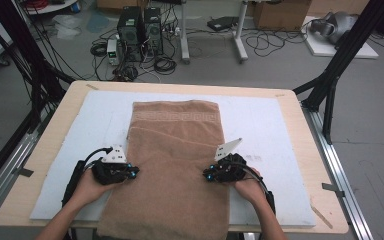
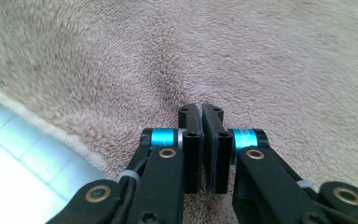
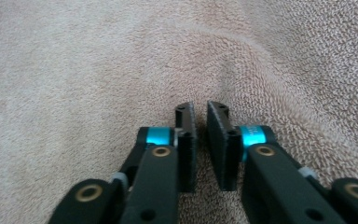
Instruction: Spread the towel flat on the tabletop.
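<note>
Both grippers, left and right, rest on the towel at its side edges, jaws nearly closed and holding nothing, apparently to smooth it.

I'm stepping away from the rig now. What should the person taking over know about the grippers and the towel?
Left gripper: shut, at the left edge of the brown towel, nothing pinched.
Right gripper: shut too, a slit between its pads, at the towel's right edge, empty.
Towel: on the white mat, far end folded back onto itself, near end hanging over the table edge.
Done: one fold.
Left: probably the next fold; regrip both edges.
</note>
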A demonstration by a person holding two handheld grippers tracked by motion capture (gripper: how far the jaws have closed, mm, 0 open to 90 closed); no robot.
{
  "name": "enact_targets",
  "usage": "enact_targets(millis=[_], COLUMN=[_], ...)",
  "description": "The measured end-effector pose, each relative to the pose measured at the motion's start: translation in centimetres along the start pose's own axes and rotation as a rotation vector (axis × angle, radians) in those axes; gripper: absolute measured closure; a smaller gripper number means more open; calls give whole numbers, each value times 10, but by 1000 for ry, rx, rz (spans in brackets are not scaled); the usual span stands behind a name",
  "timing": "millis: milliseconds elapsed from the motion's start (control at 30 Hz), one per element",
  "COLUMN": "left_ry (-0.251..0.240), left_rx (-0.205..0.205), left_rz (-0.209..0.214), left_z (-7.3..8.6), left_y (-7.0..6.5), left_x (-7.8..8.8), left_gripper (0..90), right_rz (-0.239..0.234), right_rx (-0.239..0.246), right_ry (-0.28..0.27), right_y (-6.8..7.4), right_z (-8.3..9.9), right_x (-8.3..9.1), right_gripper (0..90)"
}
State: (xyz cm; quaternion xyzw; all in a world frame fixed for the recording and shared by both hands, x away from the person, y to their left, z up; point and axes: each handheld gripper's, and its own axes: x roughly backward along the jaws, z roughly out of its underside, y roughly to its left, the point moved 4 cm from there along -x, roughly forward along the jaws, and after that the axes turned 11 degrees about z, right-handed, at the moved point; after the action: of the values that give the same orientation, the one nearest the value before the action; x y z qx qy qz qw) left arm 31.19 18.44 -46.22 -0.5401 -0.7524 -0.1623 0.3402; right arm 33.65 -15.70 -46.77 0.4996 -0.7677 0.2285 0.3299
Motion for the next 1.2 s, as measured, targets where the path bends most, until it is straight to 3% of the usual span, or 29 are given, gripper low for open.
enact_targets(millis=[100,200,267,300,367,433,533,633,667,700,767,800,833,867,900,967,1033,1133,1167,1200], left_ry=[-37,-65,-71,-72,-82,-96,-54,-55,-52,-47,-24,-14,-17,-45,-74,-125,-135,-51,-12,-39], left_rx=[0,6,5,15,22,27,45,38,33,27,-10,-19,-25,-26,-13,6,6,11,13,6], left_rz=[33,84,97,73,53,42,44,32,39,63,134,155,170,161,145,108,68,9,7,5], left_z=[9,19,25,26,24,21,22,23,23,24,28,29,31,29,27,21,16,16,19,20], left_y=[-14,-29,-31,-28,-22,-18,-13,-13,-15,-18,-28,-32,-34,-35,-33,-25,-19,-12,-11,-11], left_x=[13,26,30,31,30,27,15,12,12,14,19,22,26,33,37,40,35,17,10,10], left_gripper=[869,855,795,735,616,607,651,818,862,868,873,873,869,855,781,722,685,686,707,748], right_rz=[-44,-145,-106,-101,-47,-40,-41,-47,-51,-59,-148,-183,-181,-172,-156,-111,-92,-90,-87,-82], right_rx=[21,77,88,82,49,18,-1,4,-12,-9,-8,32,56,58,46,26,2,-2,6,2], right_ry=[9,-33,-64,-71,-67,-63,-31,21,-6,-15,-10,-4,-13,-35,-51,-45,-36,-10,-2,-13], right_y=[9,33,39,38,29,20,15,15,15,16,22,29,32,35,33,26,21,22,22,22], right_z=[0,-5,-8,-9,-9,-8,-5,1,2,3,5,4,3,2,1,3,4,6,7,7], right_x=[5,16,23,25,27,24,14,2,1,1,1,5,9,15,21,25,21,9,5,5], right_gripper=[851,816,756,745,707,692,697,755,799,839,850,843,819,810,791,763,714,704,716,742])
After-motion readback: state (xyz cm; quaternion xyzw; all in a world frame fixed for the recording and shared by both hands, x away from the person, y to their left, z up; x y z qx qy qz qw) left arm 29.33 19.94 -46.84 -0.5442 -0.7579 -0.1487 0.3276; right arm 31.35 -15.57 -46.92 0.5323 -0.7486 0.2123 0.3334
